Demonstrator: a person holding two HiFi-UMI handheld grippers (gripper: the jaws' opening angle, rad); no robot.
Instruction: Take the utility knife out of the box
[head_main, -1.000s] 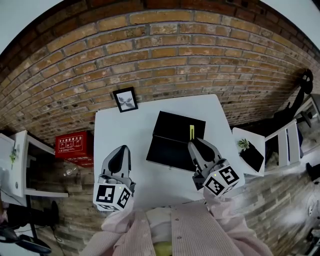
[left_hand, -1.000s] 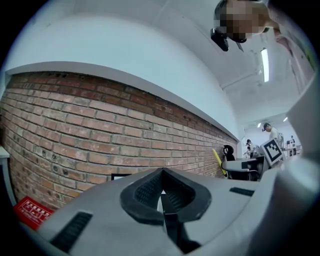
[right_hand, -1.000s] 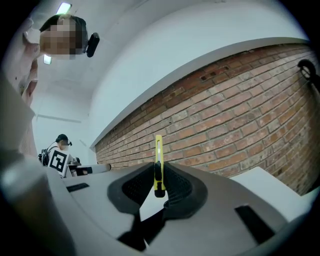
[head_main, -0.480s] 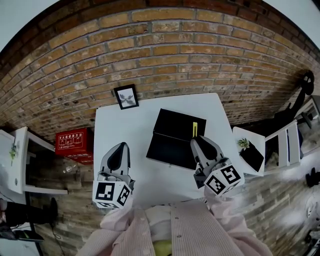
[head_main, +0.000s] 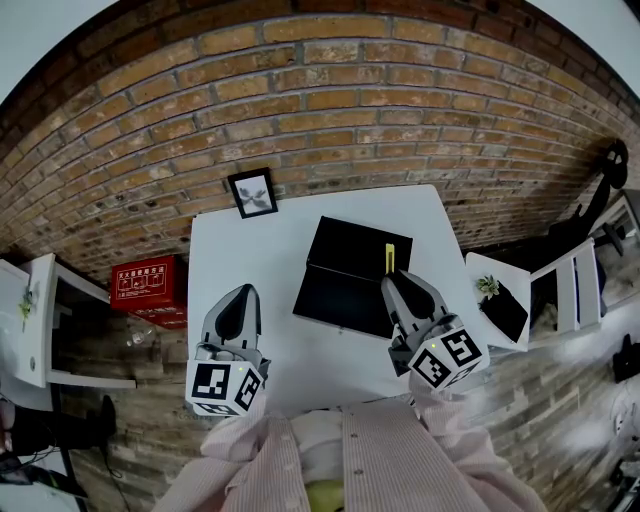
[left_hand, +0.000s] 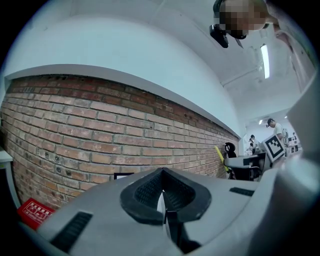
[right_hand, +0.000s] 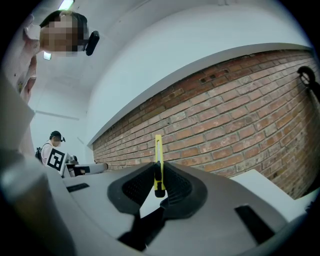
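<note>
A black box (head_main: 345, 275) lies open on the white table (head_main: 240, 260), its lid folded back toward the brick wall. The yellow utility knife (head_main: 389, 258) stands upright over the box's right edge, with my right gripper (head_main: 396, 284) shut on it. In the right gripper view the knife (right_hand: 158, 155) is pinched between the black pads (right_hand: 172, 187) and its tip points up. My left gripper (head_main: 236, 312) hovers over the table's left part, away from the box. Its jaws meet in the left gripper view (left_hand: 163, 200), with nothing between them.
A small framed picture (head_main: 252, 196) stands at the table's far left, against the brick wall. A red box (head_main: 148, 285) sits on the floor to the left. A side table with a plant (head_main: 497, 295) stands to the right, and a white shelf (head_main: 40, 330) at far left.
</note>
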